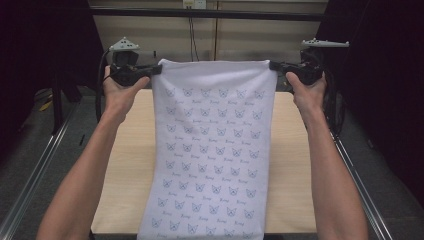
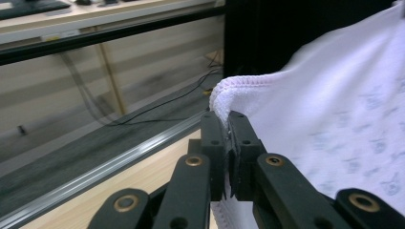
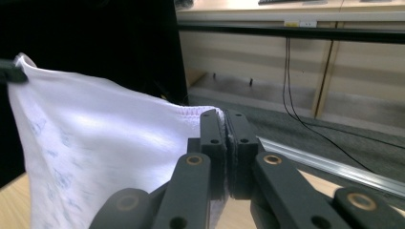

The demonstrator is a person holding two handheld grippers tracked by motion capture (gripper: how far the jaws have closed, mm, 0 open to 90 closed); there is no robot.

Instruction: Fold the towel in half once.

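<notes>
A white towel (image 1: 212, 150) printed with small blue cat-face marks hangs stretched between both grippers above the wooden table (image 1: 129, 165). My left gripper (image 1: 156, 70) is shut on its top left corner, and my right gripper (image 1: 273, 65) is shut on its top right corner. The lower end of the cloth drapes down over the table toward the near edge. In the left gripper view the hemmed corner of the towel (image 2: 229, 93) is pinched between the jaws of the left gripper (image 2: 228, 119). In the right gripper view the towel (image 3: 105, 143) runs from the right gripper (image 3: 227, 117) toward the far corner.
Metal rails (image 1: 42, 170) run along both sides of the table. Black curtains (image 1: 380, 75) stand at left and right, and a dark crossbar (image 1: 210, 14) spans the back in front of a beige wall with a hanging cable (image 1: 192, 37).
</notes>
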